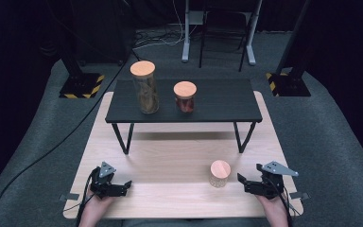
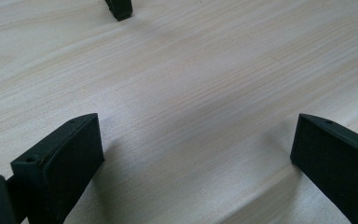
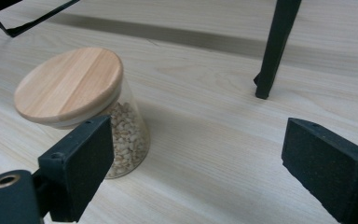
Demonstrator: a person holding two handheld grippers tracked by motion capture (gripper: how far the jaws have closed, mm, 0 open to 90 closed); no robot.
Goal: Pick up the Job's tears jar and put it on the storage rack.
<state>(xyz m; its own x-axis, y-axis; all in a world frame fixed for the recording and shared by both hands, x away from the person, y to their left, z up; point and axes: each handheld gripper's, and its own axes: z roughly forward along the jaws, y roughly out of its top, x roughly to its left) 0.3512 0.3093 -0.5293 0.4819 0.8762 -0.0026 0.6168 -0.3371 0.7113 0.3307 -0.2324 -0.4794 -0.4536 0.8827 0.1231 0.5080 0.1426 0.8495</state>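
Three jars in sight. Small jar (image 1: 220, 173) stands upright on the table (image 1: 170, 161), near right, wooden lid on, pale kernels inside; I see it just left of my right gripper (image 1: 246, 183), apart from it. In the right gripper view that jar (image 3: 81, 100) sits beside the left jaw, outside the gap, not touched. Jaws spread wide, nothing between them.

Left gripper (image 1: 123, 186) rests low at the near left, well apart from the jar, jaws also spread over bare wood, holding nothing.

Tall jar (image 1: 145, 87) and red jar (image 1: 185, 96) stand upright, lidded, on the black shelf (image 1: 217, 101) across the far half of the table; tall one left of the red one, near but apart. Shelf legs (image 1: 123, 137) come down onto the table; one leg (image 3: 275, 46) shows beyond my right jaws, to the jar's right. I see nothing lying between right gripper and small jar.

Table is pale wood grain, laid on grey carpet (image 1: 38, 142). Black cable (image 1: 52, 146) runs across the carpet at left. Dark room behind; stand bases with yellow-black tape (image 1: 81, 86) at far left and far right, a metal frame (image 1: 217, 28) at the far middle.
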